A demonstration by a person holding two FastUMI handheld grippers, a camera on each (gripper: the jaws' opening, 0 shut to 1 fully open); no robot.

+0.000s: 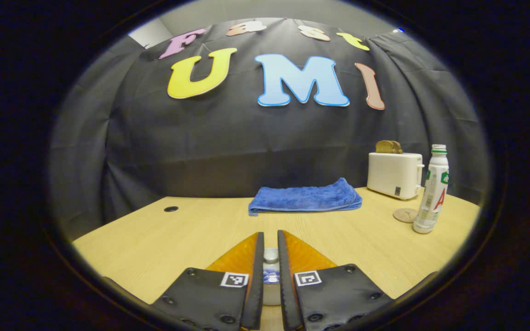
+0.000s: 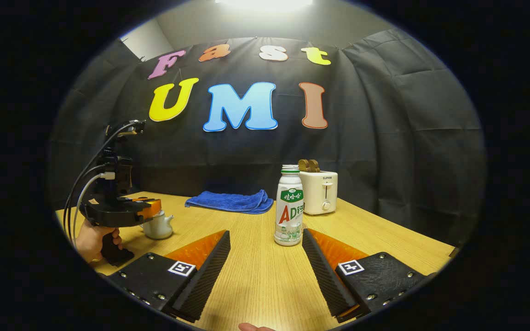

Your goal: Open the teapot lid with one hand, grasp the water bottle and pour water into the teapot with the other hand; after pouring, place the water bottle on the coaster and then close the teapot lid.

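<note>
1. Between the nearly closed fingers of the left gripper [image 1: 270,243], in the left gripper view, sits the teapot lid [image 1: 271,255] with its small knob; the fingers stand just beside the knob on either side, though whether they actually press it cannot be told.
2. Seen from the right gripper view, the teapot [image 2: 158,226] rests on the wooden table [image 2: 256,276] at the left, with the left gripper [image 2: 147,209] directly over it and a hand [image 2: 91,239] around that gripper's handle.
3. The water bottle [image 2: 289,208] stands upright on the table, capped, ahead of the right gripper [image 2: 267,239] and nearer its right finger; the jaws are spread wide and touch nothing.
4. From the left gripper view the same water bottle [image 1: 430,191] stands at the far right, with the round coaster [image 1: 405,214] just beside its base on the left; whether the two touch is hard to say.
5. Behind the bottle is a white toaster [image 2: 319,192] with brown slices of bread [image 2: 308,165] sticking out of its slots.
6. A folded blue towel [image 2: 230,201] lies near the back edge of the table, between the teapot and the toaster.
7. A small dark hole [image 1: 170,208] is set into the tabletop at the left of the left gripper view.
</note>
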